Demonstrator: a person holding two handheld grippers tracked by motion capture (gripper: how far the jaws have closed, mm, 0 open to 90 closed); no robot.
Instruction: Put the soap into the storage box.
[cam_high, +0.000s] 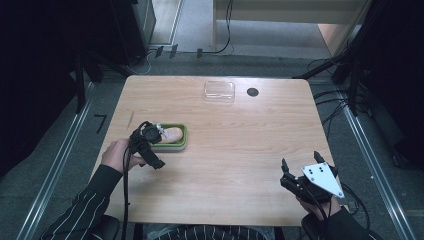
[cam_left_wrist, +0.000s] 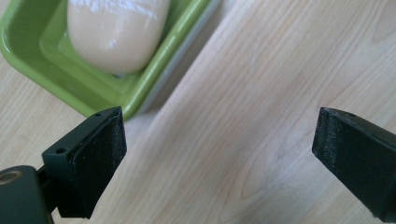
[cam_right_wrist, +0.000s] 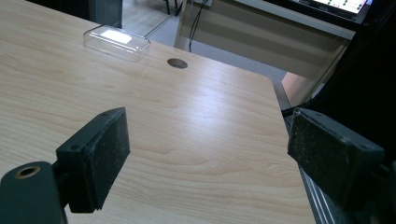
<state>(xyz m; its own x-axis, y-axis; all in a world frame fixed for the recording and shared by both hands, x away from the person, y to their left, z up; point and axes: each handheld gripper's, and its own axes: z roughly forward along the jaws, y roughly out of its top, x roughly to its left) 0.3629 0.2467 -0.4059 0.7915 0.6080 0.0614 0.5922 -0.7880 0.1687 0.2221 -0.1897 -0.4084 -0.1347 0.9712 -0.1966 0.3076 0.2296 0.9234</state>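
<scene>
Soap (cam_high: 171, 133) sits in green dish (cam_high: 183, 141); left tool (cam_left_wrist: 215, 154) & right tool (cam_right_wrist: 210, 154) gape, empty. Next we'd fetch clear lid (cam_high: 219, 91), probably w/ right.

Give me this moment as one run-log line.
left gripper: open, beside green dish, nothing held | soap bar: in dish | right gripper: open, empty | clear lid: far edge of table

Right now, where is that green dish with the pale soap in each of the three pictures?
High view: the green dish sits left of centre on the table, beside the left gripper.
Left gripper view: it lies at the top left, with the soap inside it, just beyond the open jaws.
Right gripper view: the dish is not in this picture.
Shared landmark: the pale wooden tabletop; the clear lid also appears in the high and right gripper views.
</scene>
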